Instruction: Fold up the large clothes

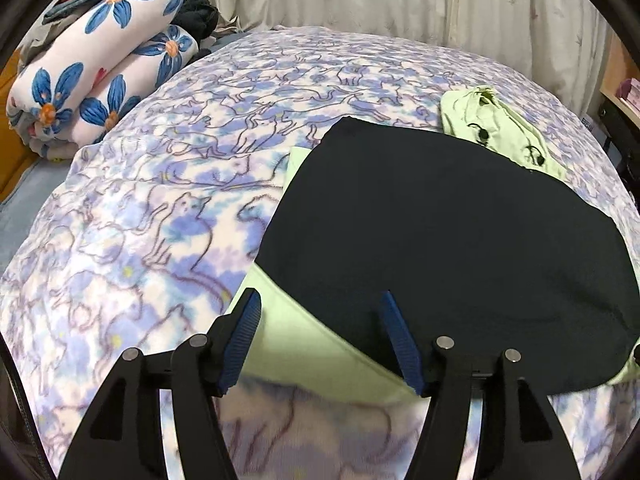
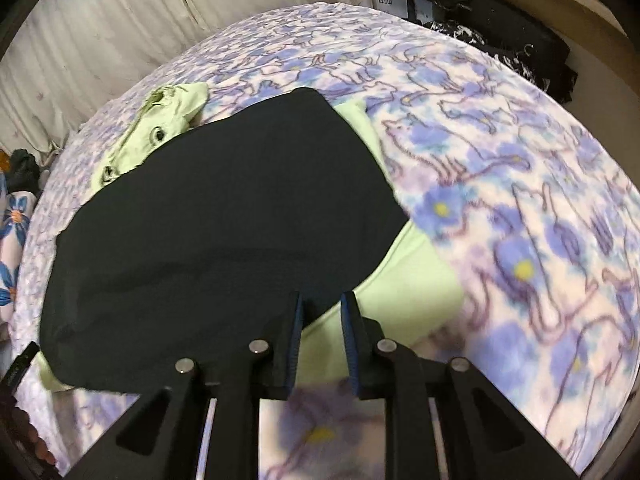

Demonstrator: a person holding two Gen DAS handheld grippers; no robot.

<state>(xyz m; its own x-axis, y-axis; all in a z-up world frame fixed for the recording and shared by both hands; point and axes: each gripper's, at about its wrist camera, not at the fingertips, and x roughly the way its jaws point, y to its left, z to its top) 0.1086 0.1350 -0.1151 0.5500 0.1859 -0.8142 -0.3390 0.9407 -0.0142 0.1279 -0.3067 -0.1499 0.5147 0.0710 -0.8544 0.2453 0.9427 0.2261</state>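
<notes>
A large garment lies on the bed, black [image 1: 452,236] on top with a light green layer [image 1: 316,344] showing along its near edge and a green crumpled part [image 1: 492,120] at the far end. My left gripper [image 1: 318,300] is open above the garment's near left corner, holding nothing. In the right wrist view the black fabric [image 2: 224,216] and green edge [image 2: 404,284] lie below my right gripper [image 2: 320,300], whose jaws stand a narrow gap apart over the near right corner, holding nothing.
The bed is covered by a purple and white cat-print blanket [image 1: 160,208]. A rolled floral quilt [image 1: 100,64] lies at the far left with dark clothes on it. Curtains [image 1: 400,0] hang behind. A shelf with dark items [image 2: 500,28] stands at the right.
</notes>
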